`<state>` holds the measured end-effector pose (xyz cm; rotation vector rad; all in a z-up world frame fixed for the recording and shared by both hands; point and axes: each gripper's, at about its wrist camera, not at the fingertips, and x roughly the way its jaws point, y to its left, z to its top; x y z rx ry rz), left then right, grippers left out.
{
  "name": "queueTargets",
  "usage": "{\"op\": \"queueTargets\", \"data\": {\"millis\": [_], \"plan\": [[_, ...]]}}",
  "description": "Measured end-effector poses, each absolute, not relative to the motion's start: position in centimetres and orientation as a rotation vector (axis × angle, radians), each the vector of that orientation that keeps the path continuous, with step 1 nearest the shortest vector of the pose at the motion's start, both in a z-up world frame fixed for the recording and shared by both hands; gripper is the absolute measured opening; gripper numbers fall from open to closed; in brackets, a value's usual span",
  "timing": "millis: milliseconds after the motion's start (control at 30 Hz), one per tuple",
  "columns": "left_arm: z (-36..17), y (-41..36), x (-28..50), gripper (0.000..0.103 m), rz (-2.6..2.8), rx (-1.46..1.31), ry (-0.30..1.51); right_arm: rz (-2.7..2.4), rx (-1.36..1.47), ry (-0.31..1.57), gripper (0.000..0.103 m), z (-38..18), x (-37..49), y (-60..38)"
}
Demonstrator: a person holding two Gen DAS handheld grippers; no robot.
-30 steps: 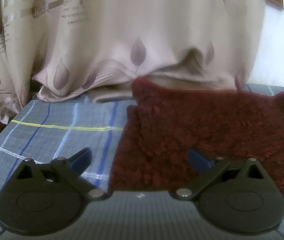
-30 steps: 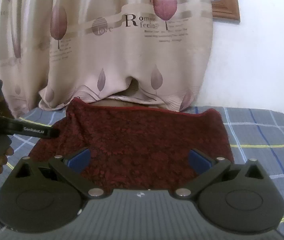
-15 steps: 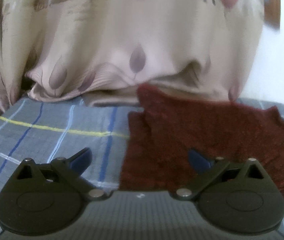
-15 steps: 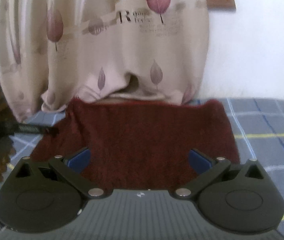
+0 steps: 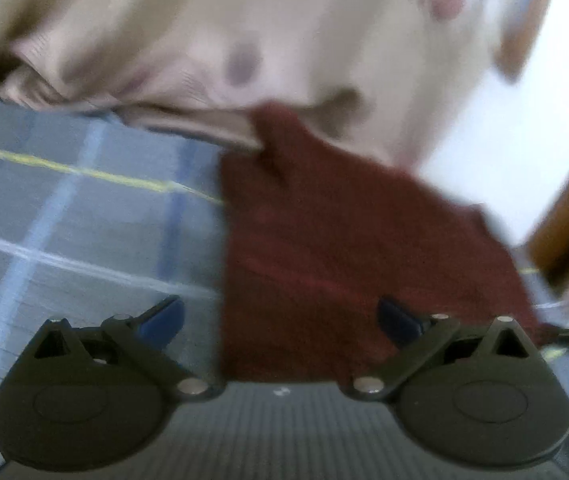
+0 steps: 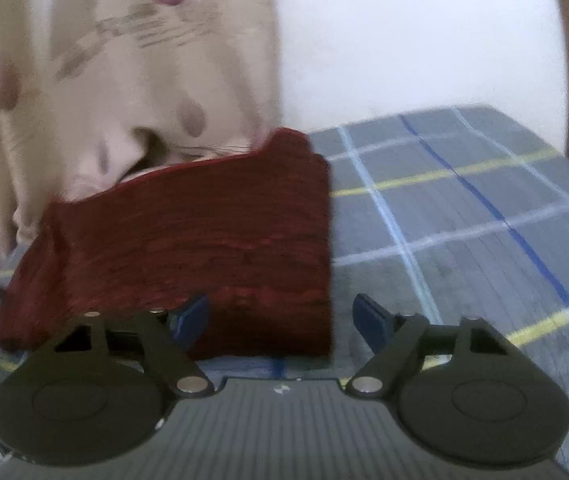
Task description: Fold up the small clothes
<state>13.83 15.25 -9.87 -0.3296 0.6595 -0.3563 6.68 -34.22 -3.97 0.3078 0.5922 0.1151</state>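
Both grippers are hanging with jaws spread over the cloth [image 5: 344, 248]: left gripper [image 5: 280, 320] is straddling its left edge, right gripper [image 6: 282, 318] its right edge.

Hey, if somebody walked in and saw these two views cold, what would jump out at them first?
The dark red cloth grabs the eye first, lying on the grey-blue checked sheet with its far edge against the beige leaf-print curtain. Next come the two open tools low in each view: the left hand-held gripper straddles the cloth's left edge, and the right hand-held gripper straddles its right edge.
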Motion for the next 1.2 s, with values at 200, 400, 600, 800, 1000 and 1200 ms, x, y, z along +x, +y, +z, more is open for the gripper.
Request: {"op": "queueTargets", "data": {"millis": [200,400,600,800,1000,1200], "plan": [[-11.0,13.3,14.3,0.098,-0.411,-0.293,0.722,0.146,0.37,0.63,0.075,-5.2,8.2,-36.1],[-11.0,13.4,14.5,0.046,-0.433,-0.334,0.766,0.248,0.424,0.688,0.033,-6.0,10.6,-35.9],[-10.3,14.6,13.7,0.034,-0.44,-0.387,0.796,0.301,0.455,0.709,0.021,-5.1,9.9,-36.5],[-9.2,14.6,12.0,0.033,-0.486,-0.364,0.84,0.337,0.425,0.78,0.02,-2.8,8.5,-37.2],[-9.1,15.3,8.7,0.033,-0.5,-0.362,0.873,0.365,0.434,0.829,0.02,-1.8,5.3,-38.1],[-8.1,16.7,7.2,0.045,-0.43,-0.381,0.776,0.367,0.458,0.866,0.021,-4.2,3.9,-38.2]]}}
